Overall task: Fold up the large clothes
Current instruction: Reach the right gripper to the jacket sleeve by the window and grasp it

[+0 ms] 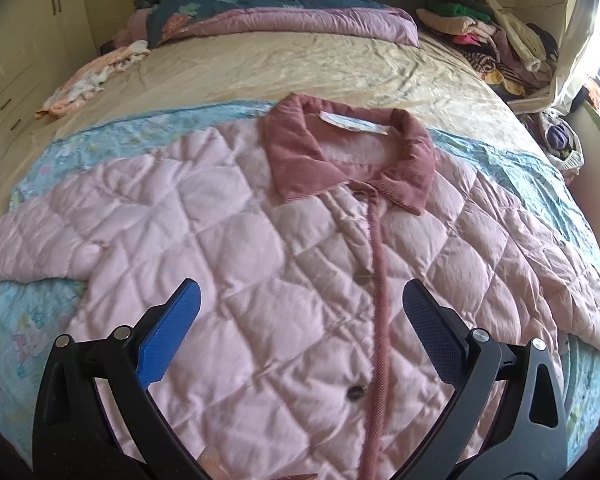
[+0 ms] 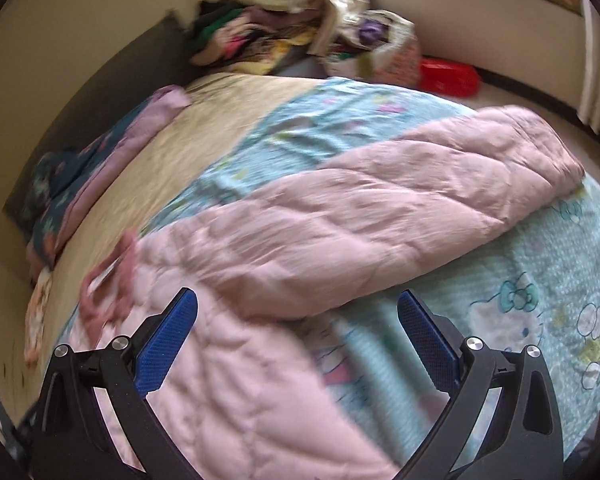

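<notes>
I see bed (image 1: 260, 68), smooth tan sheet, soft blue cartoon blanket (image 2: 540, 280) on top. Puffy pink quilted jacket (image 1: 228, 248) lies flat, buttoned, ribbed dark-pink collar (image 1: 300, 156). My left claw (image 1: 300, 312) wide apart, empty, over jacket front. My right claw (image 2: 296, 320) wide apart, empty, near sleeve (image 2: 380, 216).

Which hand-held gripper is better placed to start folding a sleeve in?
Probably the right hand-held gripper: open, with the jacket's spread sleeve just ahead. The left hand-held gripper, also open, hangs over the buttoned front.
</notes>
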The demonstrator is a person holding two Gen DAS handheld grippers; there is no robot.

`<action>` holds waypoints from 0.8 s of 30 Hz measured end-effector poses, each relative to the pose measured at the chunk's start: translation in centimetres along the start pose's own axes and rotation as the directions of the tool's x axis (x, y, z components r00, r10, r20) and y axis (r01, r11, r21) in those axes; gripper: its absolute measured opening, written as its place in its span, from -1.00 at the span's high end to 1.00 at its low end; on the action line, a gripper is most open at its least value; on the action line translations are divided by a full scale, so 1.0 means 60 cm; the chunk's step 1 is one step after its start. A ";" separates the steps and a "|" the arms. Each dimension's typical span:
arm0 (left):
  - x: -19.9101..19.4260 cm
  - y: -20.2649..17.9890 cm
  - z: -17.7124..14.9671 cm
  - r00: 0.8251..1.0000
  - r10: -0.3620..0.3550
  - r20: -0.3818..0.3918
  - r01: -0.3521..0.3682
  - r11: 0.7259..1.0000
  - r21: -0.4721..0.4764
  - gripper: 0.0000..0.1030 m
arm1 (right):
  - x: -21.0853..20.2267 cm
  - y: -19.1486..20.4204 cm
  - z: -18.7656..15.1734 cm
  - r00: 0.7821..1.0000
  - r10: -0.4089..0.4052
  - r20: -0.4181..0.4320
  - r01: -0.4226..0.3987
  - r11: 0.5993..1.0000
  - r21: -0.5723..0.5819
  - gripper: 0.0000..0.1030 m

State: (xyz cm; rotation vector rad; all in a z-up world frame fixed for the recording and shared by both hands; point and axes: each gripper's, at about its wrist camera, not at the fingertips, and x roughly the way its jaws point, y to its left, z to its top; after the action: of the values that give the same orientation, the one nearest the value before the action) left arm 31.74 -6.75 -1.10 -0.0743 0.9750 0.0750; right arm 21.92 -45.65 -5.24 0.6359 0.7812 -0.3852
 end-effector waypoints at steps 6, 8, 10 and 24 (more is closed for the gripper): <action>0.037 -0.035 0.012 1.000 -0.022 -0.021 0.023 0.999 0.022 -0.84 | 0.050 -0.083 0.037 0.995 -0.099 -0.006 0.099 0.987 0.129 -0.92; 0.051 -0.046 0.016 1.000 -0.015 -0.023 0.016 0.999 0.029 -0.84 | 0.058 -0.112 0.047 0.990 -0.138 -0.001 0.136 0.975 0.173 -0.92; 0.066 -0.057 0.019 1.000 -0.005 -0.028 0.006 0.999 0.044 -0.84 | 0.063 -0.134 0.055 0.990 -0.142 -0.007 0.140 0.966 0.217 -0.92; 0.143 -0.056 0.031 0.991 -0.024 -0.135 0.031 0.998 0.049 -0.84 | 0.110 -0.274 0.097 0.979 -0.198 -0.041 0.191 0.838 0.511 -0.92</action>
State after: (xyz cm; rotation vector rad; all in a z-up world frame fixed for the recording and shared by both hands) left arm 38.40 -9.68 -7.08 -0.0459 1.1099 0.0195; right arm 20.47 -62.37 -13.33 1.0576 0.7339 -0.8025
